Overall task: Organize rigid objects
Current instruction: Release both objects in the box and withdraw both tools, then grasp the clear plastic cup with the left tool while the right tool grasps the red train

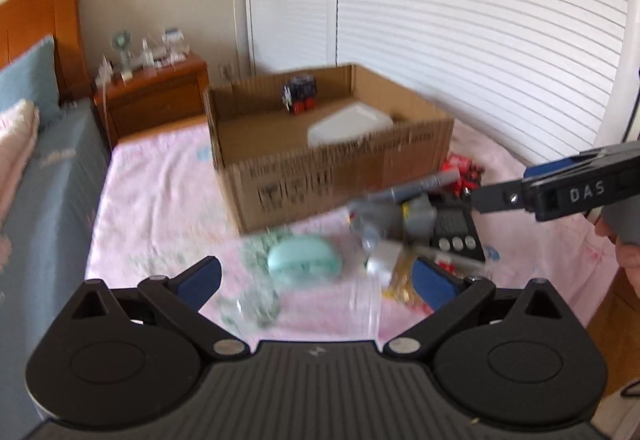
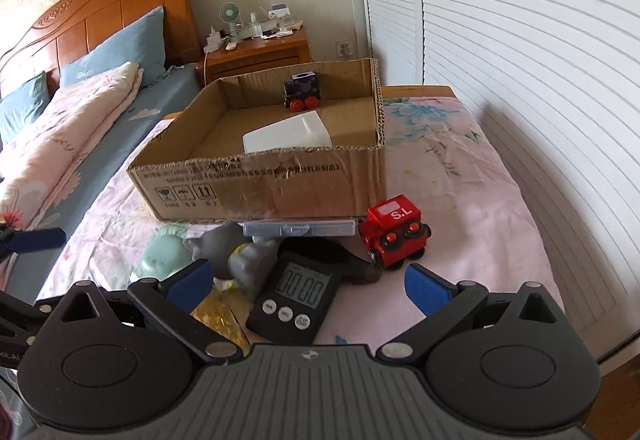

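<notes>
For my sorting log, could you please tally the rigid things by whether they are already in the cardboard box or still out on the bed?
In the cardboard box: 2 (dark toy train, white tray)
On the bed: at least 6 (red toy train, digital timer, grey figurine, mint case, clear flat case, gold item)
Total: at least 8

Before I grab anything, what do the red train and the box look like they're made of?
Red train: looks like glossy painted wood or hard plastic, judging by the shiny highlights and blocky shape; I can't tell which. Box: plain brown corrugated cardboard, matte, with fluting showing along its torn top edge.
</notes>
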`<state>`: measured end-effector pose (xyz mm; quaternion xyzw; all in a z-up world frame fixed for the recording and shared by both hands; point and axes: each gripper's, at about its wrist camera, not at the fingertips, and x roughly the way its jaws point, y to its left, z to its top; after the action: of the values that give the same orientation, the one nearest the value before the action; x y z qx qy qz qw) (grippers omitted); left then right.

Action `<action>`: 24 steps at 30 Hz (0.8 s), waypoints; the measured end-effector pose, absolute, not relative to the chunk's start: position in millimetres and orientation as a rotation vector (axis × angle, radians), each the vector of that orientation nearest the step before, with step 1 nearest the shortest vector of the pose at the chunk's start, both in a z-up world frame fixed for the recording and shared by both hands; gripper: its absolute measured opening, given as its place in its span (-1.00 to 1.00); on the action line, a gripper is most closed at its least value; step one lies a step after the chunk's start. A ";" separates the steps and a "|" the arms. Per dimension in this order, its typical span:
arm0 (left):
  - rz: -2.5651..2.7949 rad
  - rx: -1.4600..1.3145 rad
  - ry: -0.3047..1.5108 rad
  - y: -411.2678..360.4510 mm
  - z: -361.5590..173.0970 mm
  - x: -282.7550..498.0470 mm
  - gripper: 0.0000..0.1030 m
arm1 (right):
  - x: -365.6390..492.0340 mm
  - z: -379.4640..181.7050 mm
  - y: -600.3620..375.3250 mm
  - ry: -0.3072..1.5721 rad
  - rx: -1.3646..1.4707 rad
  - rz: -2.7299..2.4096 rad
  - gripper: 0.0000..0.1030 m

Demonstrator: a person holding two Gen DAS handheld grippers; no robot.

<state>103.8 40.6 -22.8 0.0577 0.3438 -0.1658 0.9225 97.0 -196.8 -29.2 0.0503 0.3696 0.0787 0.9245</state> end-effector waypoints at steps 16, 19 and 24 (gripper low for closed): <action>-0.328 0.088 0.774 43.6 -55.2 112.3 0.96 | 114.7 -61.6 -235.7 0.823 0.021 0.008 1.00; -0.331 0.074 0.789 42.0 -58.9 116.5 0.96 | 129.9 -67.1 -242.1 0.839 -0.001 0.021 1.00; -0.319 0.089 0.807 36.4 -62.9 121.2 0.96 | 156.7 -74.1 -243.8 0.858 -0.075 0.045 1.00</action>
<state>121.2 36.4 -62.9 0.0431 0.3906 -0.1546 0.9065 156.7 -243.8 -74.1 -0.0363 0.4159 0.0217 0.9084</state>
